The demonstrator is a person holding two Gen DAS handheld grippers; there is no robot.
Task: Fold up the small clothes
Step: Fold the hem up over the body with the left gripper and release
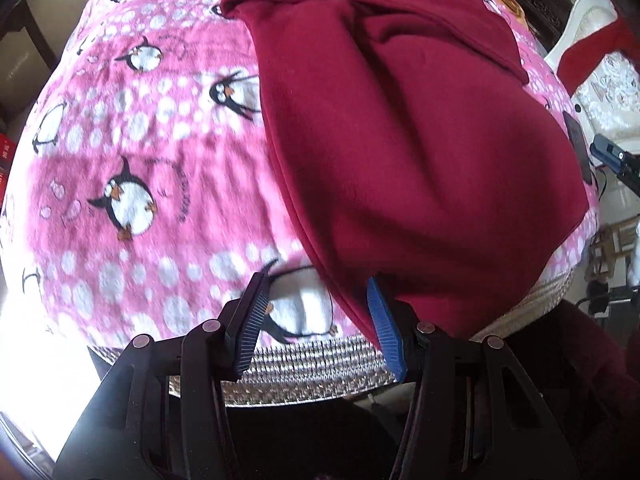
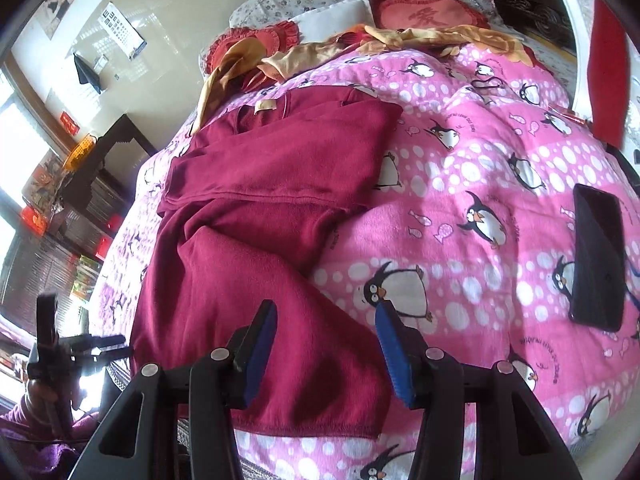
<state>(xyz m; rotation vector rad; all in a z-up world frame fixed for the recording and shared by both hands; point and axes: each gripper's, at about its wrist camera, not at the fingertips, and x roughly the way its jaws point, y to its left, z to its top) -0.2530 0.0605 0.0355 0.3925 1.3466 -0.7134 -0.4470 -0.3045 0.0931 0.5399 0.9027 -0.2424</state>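
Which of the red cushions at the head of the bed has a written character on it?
The heart-shaped cushion on the right; the frilled cushion on the left shows none.

The maroon garment [image 1: 420, 140] runs off the top edge in the left wrist view, its collar end cut away. Motion blur smears the penguin blanket [image 1: 132, 152] there. The dark phone [image 1: 578, 148] near the bed's right edge is half hidden by the garment.
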